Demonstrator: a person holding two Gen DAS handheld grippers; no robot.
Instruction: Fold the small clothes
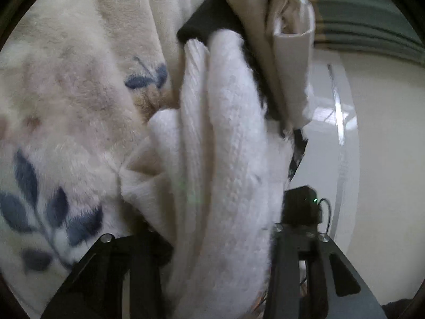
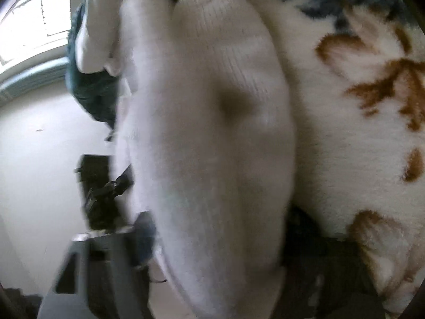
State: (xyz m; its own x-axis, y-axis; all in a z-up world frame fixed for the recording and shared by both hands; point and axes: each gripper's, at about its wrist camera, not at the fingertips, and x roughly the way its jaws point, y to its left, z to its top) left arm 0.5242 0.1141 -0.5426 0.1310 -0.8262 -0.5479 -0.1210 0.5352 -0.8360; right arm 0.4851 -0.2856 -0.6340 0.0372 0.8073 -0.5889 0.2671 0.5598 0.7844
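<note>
A white knit garment (image 1: 225, 146) is bunched into thick folds and runs up the middle of the left wrist view. My left gripper (image 1: 217, 242) is shut on it, and the cloth fills the gap between the black fingers (image 1: 143, 265). In the blurred right wrist view the same white knit garment (image 2: 212, 133) bulges between the jaws of my right gripper (image 2: 212, 244), which is shut on it. Only its left finger (image 2: 106, 260) shows clearly; the right one is lost in shadow under the cloth.
A fleece blanket with blue leaves (image 1: 66, 119) and brown leaves (image 2: 358, 133) lies under the garment. Beige cloth (image 1: 279, 26) and black cloth (image 1: 209, 18) sit beyond it. A dark teal garment (image 2: 90, 93) hangs near a bright window (image 2: 32, 21). Pale floor (image 1: 385, 159) lies beside the blanket.
</note>
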